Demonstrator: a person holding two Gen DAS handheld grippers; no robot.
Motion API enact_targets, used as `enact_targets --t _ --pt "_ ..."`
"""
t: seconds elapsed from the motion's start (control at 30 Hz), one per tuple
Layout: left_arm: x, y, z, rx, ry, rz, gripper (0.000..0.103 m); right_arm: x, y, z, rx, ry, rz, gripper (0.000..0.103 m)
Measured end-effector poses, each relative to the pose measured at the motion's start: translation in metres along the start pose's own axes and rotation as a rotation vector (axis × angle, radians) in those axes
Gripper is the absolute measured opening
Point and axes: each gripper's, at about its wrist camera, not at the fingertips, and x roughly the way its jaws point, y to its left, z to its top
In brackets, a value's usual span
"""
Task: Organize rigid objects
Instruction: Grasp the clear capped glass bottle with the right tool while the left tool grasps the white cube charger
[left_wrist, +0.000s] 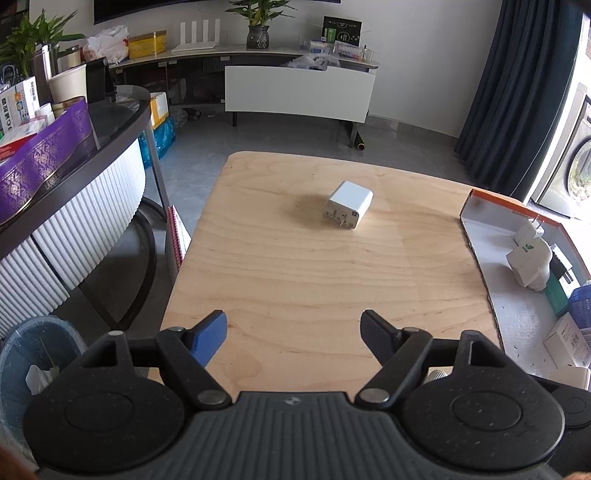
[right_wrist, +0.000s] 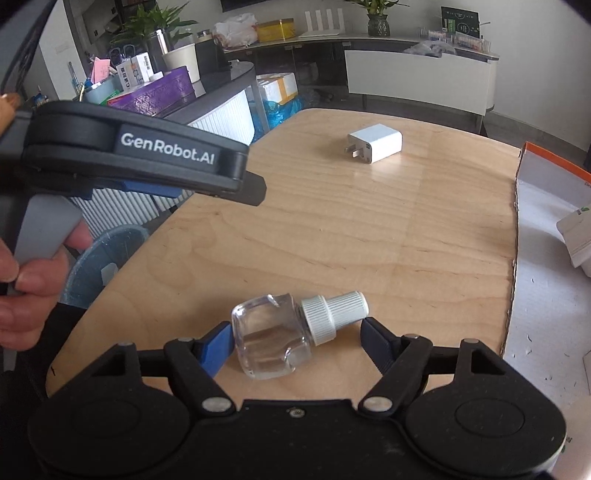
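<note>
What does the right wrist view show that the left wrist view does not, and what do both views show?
Only the right wrist view: a clear bottle with a white cap, lying between the open right gripper, and the left gripper from the side. Only the left wrist view: white plugs inside the box. Both: the white charger on the wooden table and the orange-rimmed box.

A home living room: a low TV cabinet (left_wrist: 299, 92) with potted plant (left_wrist: 258, 22), curtain (left_wrist: 517, 92), washing machine (left_wrist: 576, 166)
</note>
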Motion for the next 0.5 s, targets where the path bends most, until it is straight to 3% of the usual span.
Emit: enact_targets --t 0.03,0.2,0.5 --pt "0.003 -0.001 0.002 0.006 -0.001 -0.008 0.081 -0.001 -0.001 -0.001 0.002 -0.01 0.005 0.069" --pt "0.023 -0.009 0.017 0.038 -0.028 -0.041 0.084 -0.006 -0.011 -0.003 0.047 -0.032 -0.03 0.068" --pt "0.094 -0.038 0.062 0.209 -0.08 -0.038 0.083 -0.019 -0.022 -0.014 0.101 -0.038 -0.03 0.068"
